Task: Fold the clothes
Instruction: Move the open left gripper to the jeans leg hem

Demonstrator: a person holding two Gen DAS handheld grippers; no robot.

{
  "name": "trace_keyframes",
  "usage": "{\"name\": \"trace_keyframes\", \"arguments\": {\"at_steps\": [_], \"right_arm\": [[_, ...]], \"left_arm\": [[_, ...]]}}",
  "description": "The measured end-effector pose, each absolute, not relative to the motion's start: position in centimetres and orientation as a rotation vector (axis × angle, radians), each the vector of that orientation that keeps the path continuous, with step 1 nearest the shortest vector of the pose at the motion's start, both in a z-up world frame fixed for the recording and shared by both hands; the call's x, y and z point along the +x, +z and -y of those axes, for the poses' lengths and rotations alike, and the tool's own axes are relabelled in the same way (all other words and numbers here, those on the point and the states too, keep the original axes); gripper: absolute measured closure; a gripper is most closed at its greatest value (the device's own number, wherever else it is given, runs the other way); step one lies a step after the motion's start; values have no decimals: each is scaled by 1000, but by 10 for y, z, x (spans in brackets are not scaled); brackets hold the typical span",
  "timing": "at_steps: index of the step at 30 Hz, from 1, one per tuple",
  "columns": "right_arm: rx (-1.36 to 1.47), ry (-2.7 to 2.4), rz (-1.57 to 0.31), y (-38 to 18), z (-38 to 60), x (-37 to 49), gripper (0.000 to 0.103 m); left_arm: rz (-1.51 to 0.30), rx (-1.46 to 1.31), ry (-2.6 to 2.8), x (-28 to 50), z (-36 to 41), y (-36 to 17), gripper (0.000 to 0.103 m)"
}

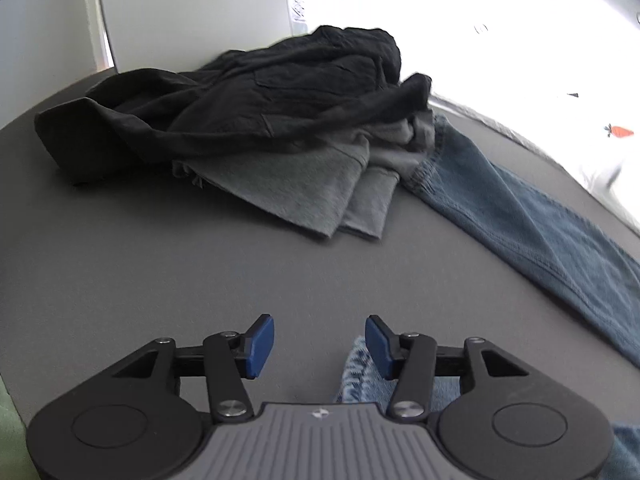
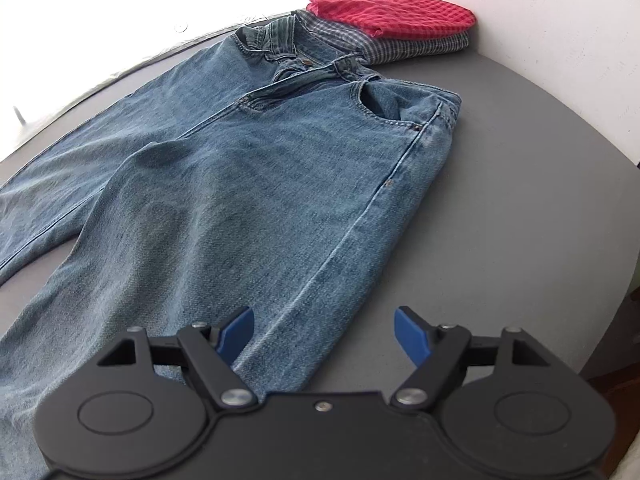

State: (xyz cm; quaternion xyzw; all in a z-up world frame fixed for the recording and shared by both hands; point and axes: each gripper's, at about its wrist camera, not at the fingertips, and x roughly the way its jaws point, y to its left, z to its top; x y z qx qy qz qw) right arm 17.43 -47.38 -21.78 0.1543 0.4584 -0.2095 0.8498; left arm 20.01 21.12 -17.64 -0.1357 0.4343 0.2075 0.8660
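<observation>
A pair of blue jeans (image 2: 240, 180) lies spread flat on the grey table (image 2: 520, 200), waistband at the far end and legs running toward the near left. My right gripper (image 2: 324, 334) hovers open over the outer seam of the nearer leg, with nothing between its blue pads. In the left wrist view one jeans leg (image 1: 540, 220) stretches along the right side, and a frayed hem end (image 1: 356, 372) lies just under my left gripper (image 1: 320, 346). That gripper is open and its pads touch no cloth.
A heap of black clothes (image 1: 240, 92) lies over a grey garment (image 1: 304, 188) at the table's far side. A folded red checked shirt (image 2: 388, 12) sits on a folded blue checked one (image 2: 400, 46) by the wall. White cloth with a carrot print (image 1: 618, 131) borders the far edge.
</observation>
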Motion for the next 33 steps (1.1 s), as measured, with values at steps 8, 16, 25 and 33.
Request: {"name": "trace_keyframes", "arguments": {"at_steps": [8,16,25,33], "right_arm": [[218,-412,-976,-210,456,181,25],[229,-430,-956,-203,466,182,25],[285,-417,-963,-213,474,187,25],[257,-407,-981,-215,465,184,25]], "left_arm": [[-925,-292,438,205,-185,-198,92],[-731,-326,815,212,-237,-139,103],[-838,-398,536,203,-258,-138,62],[-1005,-510,317,201,-237,-184,54]]}}
